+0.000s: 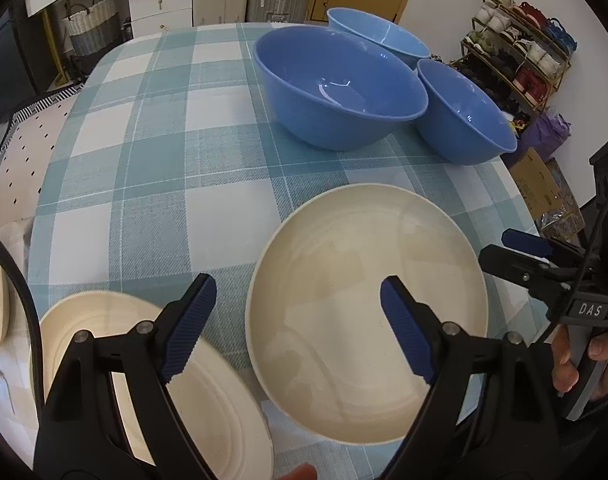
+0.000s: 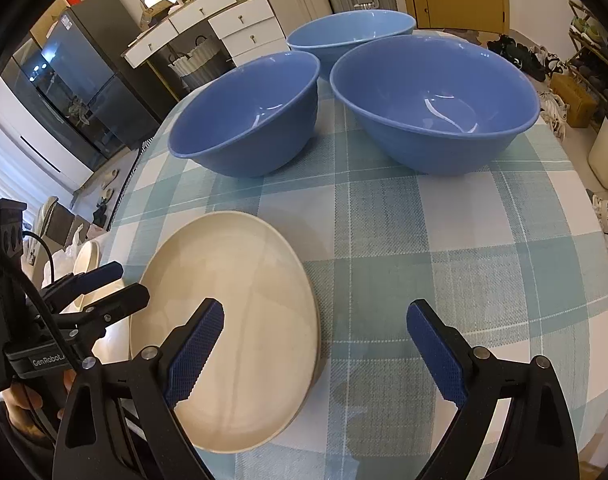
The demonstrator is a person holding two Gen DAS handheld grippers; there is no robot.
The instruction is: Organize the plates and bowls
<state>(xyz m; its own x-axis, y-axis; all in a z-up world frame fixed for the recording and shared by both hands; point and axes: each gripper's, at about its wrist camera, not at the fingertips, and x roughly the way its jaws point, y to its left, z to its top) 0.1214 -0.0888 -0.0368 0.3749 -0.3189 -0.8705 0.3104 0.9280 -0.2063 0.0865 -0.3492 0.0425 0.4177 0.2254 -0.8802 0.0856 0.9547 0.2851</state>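
Left hand-held gripper (image 1: 298, 326) stands open, empty, straddling the near-left rim of the cream plate (image 1: 366, 312) at its 1 o'clock on the surface (image 1: 144, 160). Right hand-held gripper (image 2: 316, 344), open, lies farther.

Both grippers are pointing steeply downward, side by side. The left gripper (image 1: 300, 326) is standing wide open, empty; the right gripper (image 2: 316, 350) is likewise gaping, holding nothing.

Even indoor light, soft shadows, small glints inside the blue bowls (image 2: 432, 100), sharp focus, fisheye-curved dark corners.
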